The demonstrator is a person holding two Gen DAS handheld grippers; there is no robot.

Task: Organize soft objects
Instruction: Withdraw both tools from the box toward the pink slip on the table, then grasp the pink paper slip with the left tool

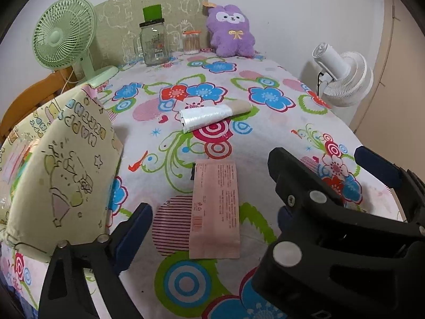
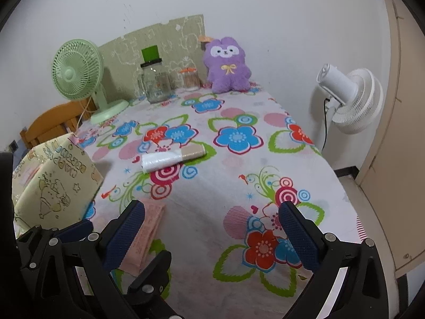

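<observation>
A flat pink packet (image 1: pixel 216 208) lies on the flowered tablecloth (image 1: pixel 265 133) between my open left gripper's fingers (image 1: pixel 132 234); in the right wrist view it (image 2: pixel 148 228) lies just behind the left finger. A roll of white plastic bags (image 1: pixel 209 117) (image 2: pixel 170 160) lies mid-table. A purple plush toy (image 1: pixel 231 30) (image 2: pixel 227 65) sits upright at the far edge against the wall. A yellow cartoon gift bag (image 1: pixel 61 159) (image 2: pixel 53 180) stands at the left. My left gripper (image 1: pixel 212 210) is open and empty. My right gripper (image 2: pixel 212 234) is open and empty over the near tablecloth.
A green desk fan (image 1: pixel 63 34) (image 2: pixel 77 71), a glass jar (image 1: pixel 154 42) (image 2: pixel 155 82) and a cotton-swab tub (image 1: pixel 191 42) (image 2: pixel 190 79) stand at the back. A white fan (image 1: pixel 342 77) (image 2: pixel 350 98) stands off the table's right edge. A wooden chair (image 2: pixel 53 125) is at left.
</observation>
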